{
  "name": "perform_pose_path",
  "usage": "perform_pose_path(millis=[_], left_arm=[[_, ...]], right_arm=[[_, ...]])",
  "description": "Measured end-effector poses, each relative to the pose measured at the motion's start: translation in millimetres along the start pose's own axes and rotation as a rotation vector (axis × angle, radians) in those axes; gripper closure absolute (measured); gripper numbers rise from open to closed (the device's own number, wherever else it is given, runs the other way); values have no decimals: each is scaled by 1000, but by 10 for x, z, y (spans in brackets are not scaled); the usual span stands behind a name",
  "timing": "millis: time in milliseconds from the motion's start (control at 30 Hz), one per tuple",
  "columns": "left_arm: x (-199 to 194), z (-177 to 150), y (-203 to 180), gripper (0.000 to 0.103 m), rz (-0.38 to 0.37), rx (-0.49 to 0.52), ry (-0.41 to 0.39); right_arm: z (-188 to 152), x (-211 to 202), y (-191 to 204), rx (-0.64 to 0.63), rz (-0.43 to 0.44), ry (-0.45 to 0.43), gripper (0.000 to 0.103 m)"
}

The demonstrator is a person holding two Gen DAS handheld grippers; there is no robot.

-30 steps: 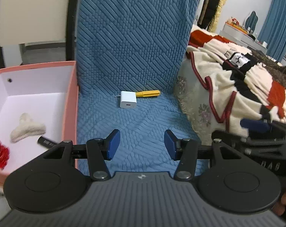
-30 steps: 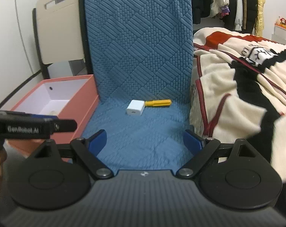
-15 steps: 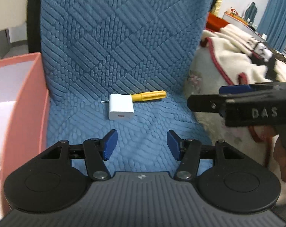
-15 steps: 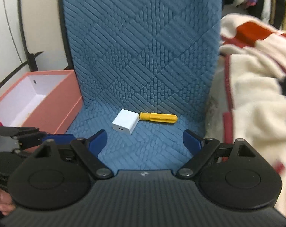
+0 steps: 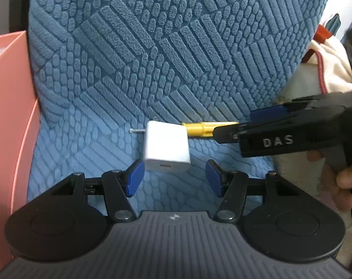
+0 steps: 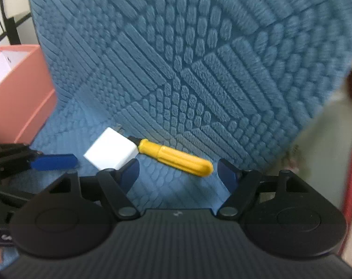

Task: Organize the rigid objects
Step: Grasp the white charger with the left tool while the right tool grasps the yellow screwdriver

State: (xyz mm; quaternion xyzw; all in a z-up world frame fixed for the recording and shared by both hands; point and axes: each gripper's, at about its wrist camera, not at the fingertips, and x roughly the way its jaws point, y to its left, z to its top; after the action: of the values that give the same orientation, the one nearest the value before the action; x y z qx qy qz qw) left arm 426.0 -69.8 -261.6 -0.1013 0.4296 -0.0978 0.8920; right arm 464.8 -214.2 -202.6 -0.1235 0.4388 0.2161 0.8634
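Note:
A white charger plug [image 5: 166,147] and a yellow-handled screwdriver [image 5: 205,129] lie side by side on the blue textured chair seat [image 5: 87,139]. My left gripper [image 5: 173,176] is open, its blue fingertips just short of the plug's near end. In the right wrist view my right gripper [image 6: 178,174] is open, with the screwdriver handle [image 6: 176,157] just ahead between its fingertips and the plug [image 6: 112,152] by the left one. The right gripper also shows in the left wrist view, on the right, hiding the handle's end. The pink box [image 6: 15,88] stands to the left.
The blue padded chair back [image 5: 176,46] rises right behind the two objects. A cream and red blanket [image 5: 327,69] on a bed lies to the right. The pink box wall [image 5: 10,116] borders the seat on the left.
Both grippers have moved forward and down toward the seat. The plug and screwdriver now sit just in front of the fingertips. The objects have not moved.

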Motion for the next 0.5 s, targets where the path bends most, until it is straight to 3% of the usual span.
perform_pose_path(millis=[267,500], left_arm=[[241,54,3,39,24,55,5],[302,42,-6,42,36,85,12]], right_arm=[[117,259,-45,-93,39,72,32],[154,405,-49,-121,51,149,42]])
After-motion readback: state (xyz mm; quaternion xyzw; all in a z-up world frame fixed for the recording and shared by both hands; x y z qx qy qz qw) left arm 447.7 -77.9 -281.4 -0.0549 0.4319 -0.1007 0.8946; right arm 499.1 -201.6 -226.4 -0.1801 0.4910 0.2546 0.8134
